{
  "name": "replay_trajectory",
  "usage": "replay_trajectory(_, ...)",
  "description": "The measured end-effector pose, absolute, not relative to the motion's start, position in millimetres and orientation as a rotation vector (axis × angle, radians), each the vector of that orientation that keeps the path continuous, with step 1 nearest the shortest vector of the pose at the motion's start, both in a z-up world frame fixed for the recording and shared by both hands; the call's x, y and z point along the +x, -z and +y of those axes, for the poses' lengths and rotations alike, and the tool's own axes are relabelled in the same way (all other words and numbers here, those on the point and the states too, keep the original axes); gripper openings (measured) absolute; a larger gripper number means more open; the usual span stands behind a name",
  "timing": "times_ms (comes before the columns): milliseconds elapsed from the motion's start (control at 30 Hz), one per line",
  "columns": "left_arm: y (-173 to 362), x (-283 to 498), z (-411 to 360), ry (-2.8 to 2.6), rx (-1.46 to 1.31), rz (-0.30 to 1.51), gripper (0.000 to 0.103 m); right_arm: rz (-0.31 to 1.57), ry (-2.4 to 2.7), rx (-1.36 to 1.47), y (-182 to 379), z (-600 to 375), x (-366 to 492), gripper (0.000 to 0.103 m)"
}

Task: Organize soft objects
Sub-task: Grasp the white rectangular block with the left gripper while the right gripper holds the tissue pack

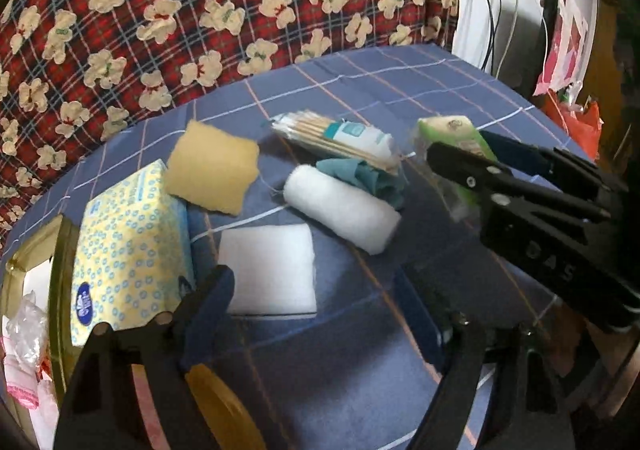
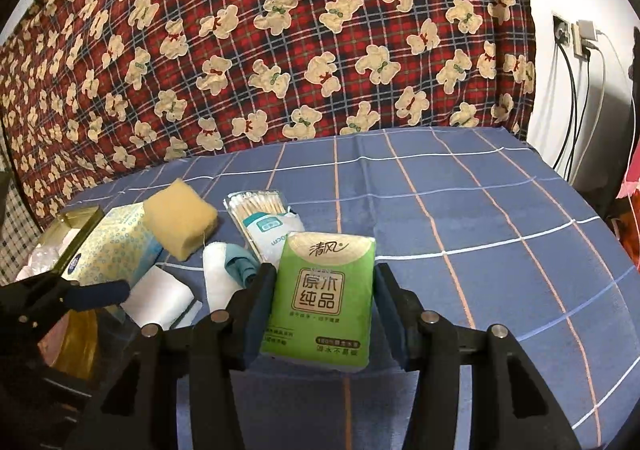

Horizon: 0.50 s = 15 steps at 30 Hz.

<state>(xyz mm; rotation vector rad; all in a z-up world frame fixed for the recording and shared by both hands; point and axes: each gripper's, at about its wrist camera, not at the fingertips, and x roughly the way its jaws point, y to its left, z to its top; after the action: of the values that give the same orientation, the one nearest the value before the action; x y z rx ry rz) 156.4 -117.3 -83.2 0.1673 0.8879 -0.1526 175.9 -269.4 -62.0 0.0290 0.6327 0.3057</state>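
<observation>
My right gripper [image 2: 322,302] is shut on a green pack of tissues [image 2: 324,298], held upright a little above the blue checked sheet [image 2: 460,210]; the left wrist view shows that pack [image 1: 448,132] at the right. My left gripper [image 1: 316,286] is open, low over a flat white pad [image 1: 268,274] that lies just ahead of its left finger. Behind the pad are a white roll [image 1: 340,210], a teal cloth [image 1: 360,174], a pack of cotton swabs [image 1: 332,138], a yellow sponge [image 1: 212,166] and a yellow-and-blue tissue box [image 1: 128,250].
A gold tin [image 1: 60,270] with plastic bags in it stands at the sheet's left edge. A red plaid quilt with bears [image 2: 280,50] rises behind. On the right are a wall socket with cables [image 2: 576,38] and red and pink bags [image 1: 568,62].
</observation>
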Motion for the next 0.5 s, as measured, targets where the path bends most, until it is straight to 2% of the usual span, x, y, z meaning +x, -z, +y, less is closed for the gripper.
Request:
replay_trajectory(133,90,168,-121,0.148,0.156,0.936,0.083,0.62,-0.316,0.042,62,-271,174,0.052)
replay_trajectory(300,92,175,-127,0.14,0.172,0.947,0.092,0.617,-0.32,0.043,62,-271,173,0.052)
replay_trajectory(500,101,179,-130,0.114,0.225,0.944,0.095,0.61,-0.322,0.05,61,-272,172,0.053)
